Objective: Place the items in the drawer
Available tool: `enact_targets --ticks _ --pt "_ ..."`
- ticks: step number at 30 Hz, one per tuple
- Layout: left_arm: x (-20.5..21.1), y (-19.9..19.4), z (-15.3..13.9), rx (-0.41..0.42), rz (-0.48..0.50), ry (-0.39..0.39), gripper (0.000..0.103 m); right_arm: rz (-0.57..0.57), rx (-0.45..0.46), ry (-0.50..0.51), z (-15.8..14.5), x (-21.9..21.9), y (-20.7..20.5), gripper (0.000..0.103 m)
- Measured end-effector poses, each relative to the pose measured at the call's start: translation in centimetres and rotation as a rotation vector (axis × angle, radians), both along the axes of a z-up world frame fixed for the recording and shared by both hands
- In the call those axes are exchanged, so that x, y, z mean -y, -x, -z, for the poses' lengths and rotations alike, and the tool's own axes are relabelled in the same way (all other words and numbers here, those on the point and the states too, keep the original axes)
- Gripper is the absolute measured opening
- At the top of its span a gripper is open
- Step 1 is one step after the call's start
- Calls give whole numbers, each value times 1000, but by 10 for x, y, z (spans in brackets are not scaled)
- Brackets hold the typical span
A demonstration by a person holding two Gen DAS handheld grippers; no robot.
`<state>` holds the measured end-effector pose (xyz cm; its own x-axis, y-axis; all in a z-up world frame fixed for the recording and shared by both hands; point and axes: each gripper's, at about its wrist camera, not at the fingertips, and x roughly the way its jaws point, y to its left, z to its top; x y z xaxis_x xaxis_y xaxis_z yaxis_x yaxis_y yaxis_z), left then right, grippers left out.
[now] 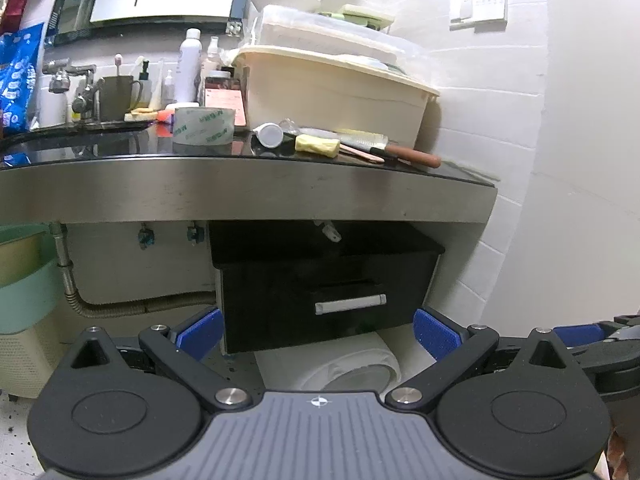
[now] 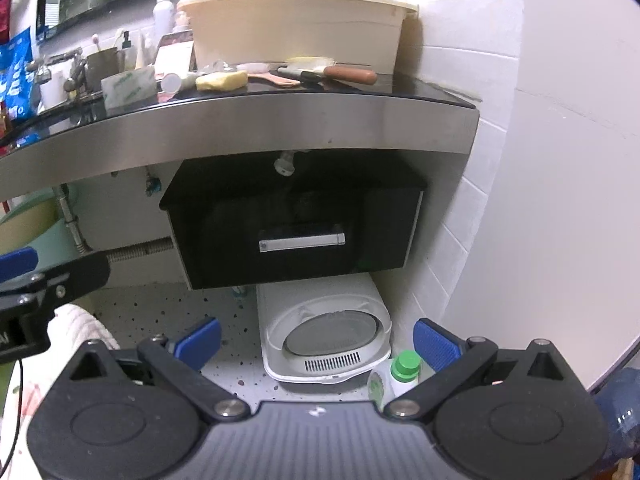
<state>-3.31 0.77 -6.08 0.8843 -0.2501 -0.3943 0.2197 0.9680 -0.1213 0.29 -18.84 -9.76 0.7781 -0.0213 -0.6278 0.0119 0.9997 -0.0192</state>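
Both hand-held grippers, left [image 1: 318, 334] & right [image 2: 318, 340], hang wide open w/ nothing held, drawer [image 2: 296, 236] straight ahead looks shut, items like sponge [image 1: 317, 145] & knife [image 1: 400, 154] up ahead on bench [image 1: 240, 190], so task prob. not started.

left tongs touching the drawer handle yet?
Apart. In the left wrist view the left tongs hang open, short of the black drawer; its silver handle sits clear between the blue pads.
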Motion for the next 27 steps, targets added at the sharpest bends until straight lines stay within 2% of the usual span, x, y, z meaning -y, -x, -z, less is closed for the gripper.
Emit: enact_targets --ticks 2,5,8,12,17,20,25,27 --pt "5 1 -2 3 -52 -29 103 -3 7 -4 -2 0 2 103" --pt "10 -3 -2 -39 -118 -77 103 5 10 8 -6 -2 3 103" --pt "7 -5 -1 -48 -98 -57 103 -10 23 30 -9 -2 5 103" --pt "6 -10 -2 -106 -86 -64 102 -10 11 37 -11 1 4 103" --pt "1 -6 -2 -91 -135 -54 102 7 -1 23 -12 3 3 103" --pt "-2 -5 -4 -103 -152 -38 103 7 -21 6 -11 4 0 103" --pt "1 -7 -6 -127 -180 -67 103 32 -26 0 -10 5 -2 103" --pt "0 -9 -6 -132 -179 -54 103 43 -25 -7 -10 5 -2 103"
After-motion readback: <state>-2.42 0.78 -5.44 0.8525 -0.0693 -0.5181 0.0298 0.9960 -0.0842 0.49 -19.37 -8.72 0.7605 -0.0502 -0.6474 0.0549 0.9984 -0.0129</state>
